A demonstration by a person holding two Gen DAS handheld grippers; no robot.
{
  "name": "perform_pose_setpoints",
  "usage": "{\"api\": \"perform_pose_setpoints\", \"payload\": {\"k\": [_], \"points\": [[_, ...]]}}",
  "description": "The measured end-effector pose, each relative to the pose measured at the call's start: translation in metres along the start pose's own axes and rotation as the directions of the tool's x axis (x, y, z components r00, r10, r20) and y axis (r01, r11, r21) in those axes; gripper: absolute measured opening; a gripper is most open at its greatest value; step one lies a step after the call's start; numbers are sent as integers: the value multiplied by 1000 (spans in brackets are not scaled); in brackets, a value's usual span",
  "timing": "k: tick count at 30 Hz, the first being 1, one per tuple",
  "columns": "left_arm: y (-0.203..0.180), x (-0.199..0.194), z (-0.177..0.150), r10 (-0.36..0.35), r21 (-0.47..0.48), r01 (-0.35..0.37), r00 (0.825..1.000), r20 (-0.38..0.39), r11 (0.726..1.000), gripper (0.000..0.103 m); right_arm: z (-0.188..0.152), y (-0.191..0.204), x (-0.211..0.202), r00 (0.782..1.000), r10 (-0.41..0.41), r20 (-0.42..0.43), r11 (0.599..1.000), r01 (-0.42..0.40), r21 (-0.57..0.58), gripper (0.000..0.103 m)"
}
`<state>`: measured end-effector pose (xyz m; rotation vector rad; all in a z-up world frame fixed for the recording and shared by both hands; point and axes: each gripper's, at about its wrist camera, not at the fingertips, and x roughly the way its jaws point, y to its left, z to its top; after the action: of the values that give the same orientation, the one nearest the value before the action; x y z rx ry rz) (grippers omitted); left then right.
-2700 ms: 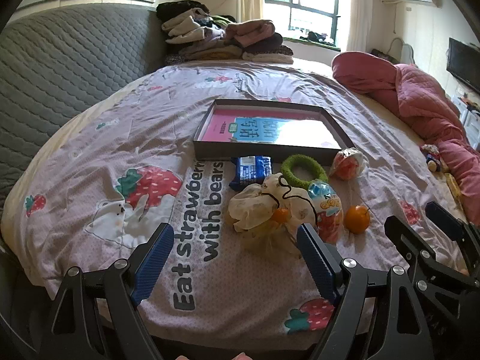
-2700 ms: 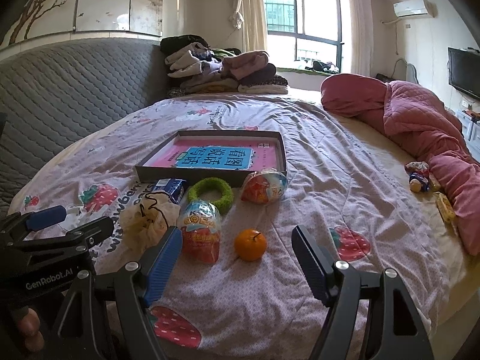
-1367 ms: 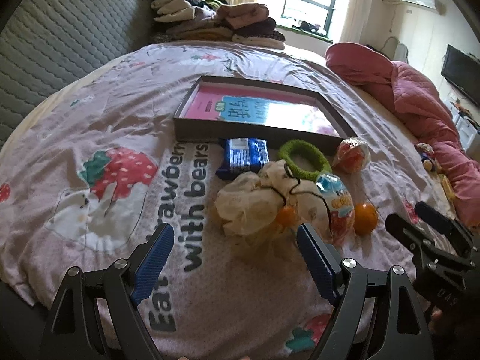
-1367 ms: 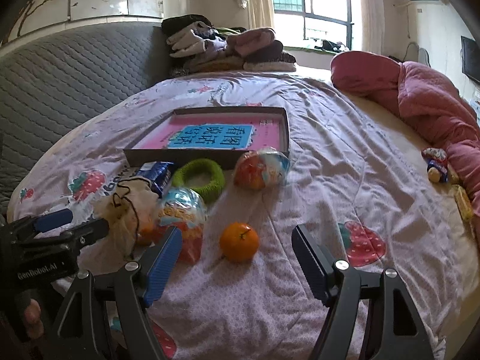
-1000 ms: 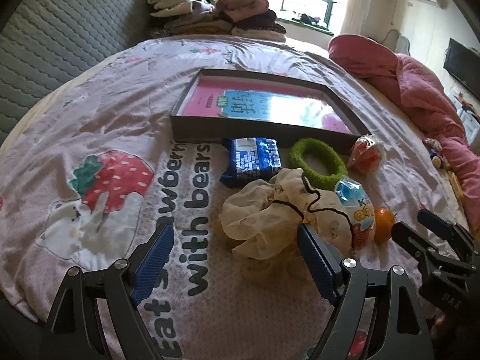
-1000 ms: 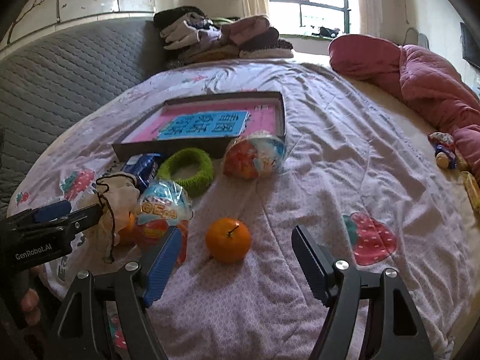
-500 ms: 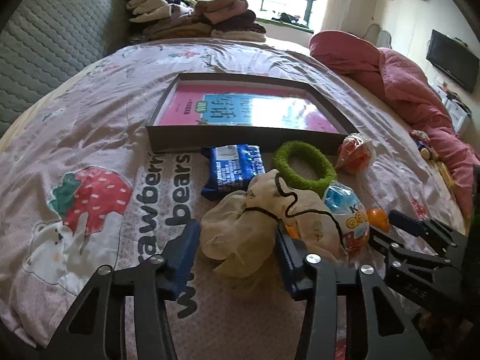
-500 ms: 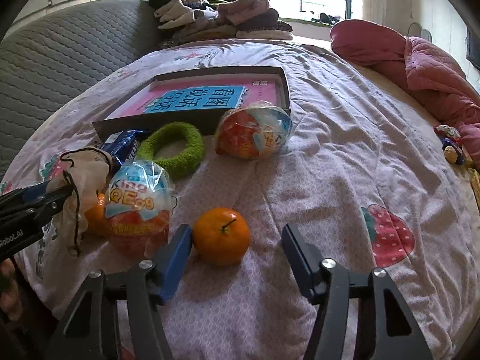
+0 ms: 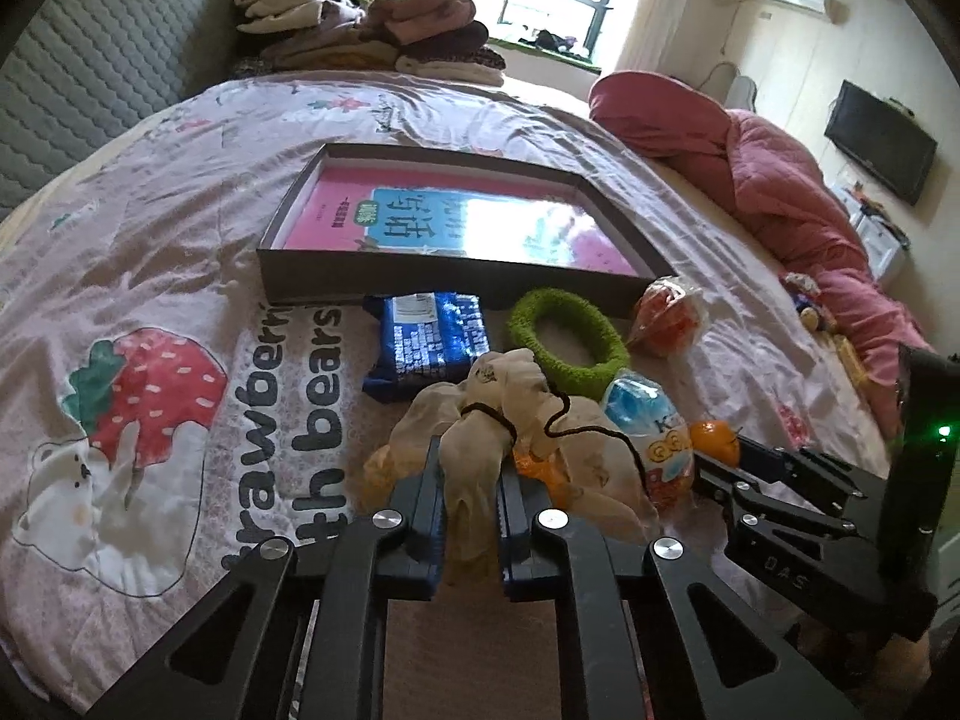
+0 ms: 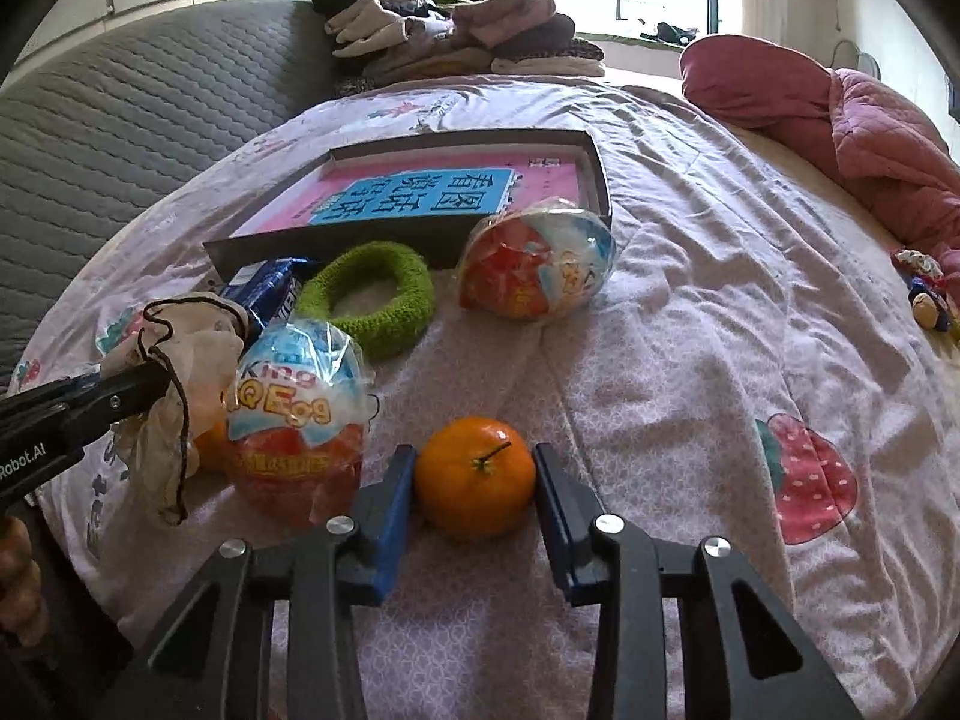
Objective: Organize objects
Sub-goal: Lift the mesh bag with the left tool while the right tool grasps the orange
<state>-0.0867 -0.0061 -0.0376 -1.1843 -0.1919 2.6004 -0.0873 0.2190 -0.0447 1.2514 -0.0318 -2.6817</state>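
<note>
Left hand-held gripper (image 9: 471, 480) has just closed and is clenched on the gathered neck of the mesh drawstring bag (image 9: 510, 420) lying on the bed (image 9: 180, 228): soft, light, floppy, so the bunched neck is the sound hold. Right hand-held gripper (image 10: 474, 483) has been closing around the tangerine (image 10: 474, 477) beside the wrapped toy egg (image 10: 294, 420); pads look to touch its sides. Fruit is firm, round, bruisable: grip at its widest part, gently.
</note>
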Motion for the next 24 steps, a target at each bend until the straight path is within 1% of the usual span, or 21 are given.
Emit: {"api": "perform_pose_setpoints", "payload": {"k": [7,13,16,21,24], "points": [[-3,-13,6,-19,7,18,999,37,1000,12,5,0,-7,999,4,33,1000,-4,0,39],[-1,-19,11,1,13,-2,999,54,1000,12,10,5,-15,998,19,55,1000,-18,-20,39],[-1,-20,13,9,16,-10,998,64,1000,12,16,9,-22,997,29,74,999,-26,-43,39],[-3,-22,19,11,23,-13,997,74,1000,12,30,20,-32,993,10,120,996,2,-93,39],[-5,-22,24,5,19,-6,997,73,1000,12,38,24,-35,990,26,135,995,-14,-95,39]]}}
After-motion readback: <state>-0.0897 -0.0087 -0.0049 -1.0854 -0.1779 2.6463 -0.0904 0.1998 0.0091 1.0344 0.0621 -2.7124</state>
